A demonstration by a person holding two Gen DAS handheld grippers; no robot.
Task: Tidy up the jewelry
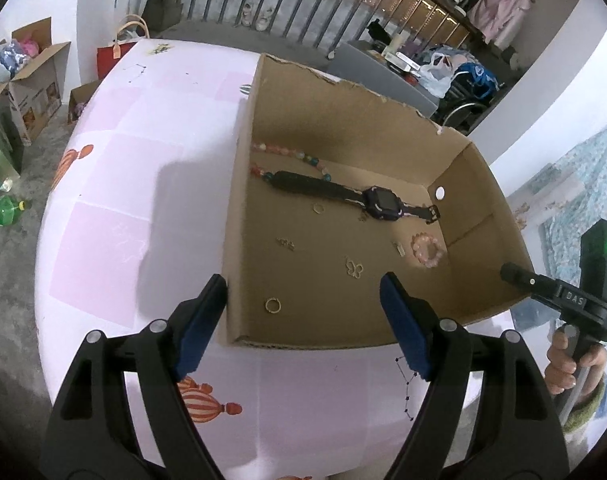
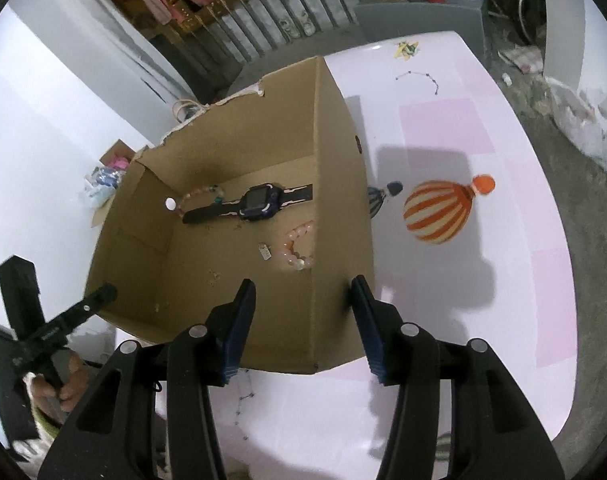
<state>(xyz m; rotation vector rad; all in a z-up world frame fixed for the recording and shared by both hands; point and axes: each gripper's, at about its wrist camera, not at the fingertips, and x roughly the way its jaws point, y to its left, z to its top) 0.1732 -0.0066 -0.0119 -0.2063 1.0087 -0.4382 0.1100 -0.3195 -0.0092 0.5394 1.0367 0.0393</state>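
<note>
Cardboard: an open box [image 1: 383, 120] with a torn far rim stands on the table.
Surface: table [image 1: 143, 168] under a pale pink checked cloth printed with an orange striped balloon [image 2: 439, 212].
Room: metal railing, hanging clothes, boxes and bags on a grey floor.
Jewelry: all on the box floor; a black watch [image 1: 377, 200] lies across a multicolour bead string [image 1: 287, 156], a pink bead bracelet [image 1: 426, 249] near the right wall, a gold ring [image 1: 272, 305] near the front wall.
Edges: left gripper [image 1: 303, 320] straddles the box's left wall; right gripper [image 2: 303, 324] straddles its right wall.
Fingers: both pairs spread wide, holding nothing.
Open room: bare cloth on both sides of the box.
</note>
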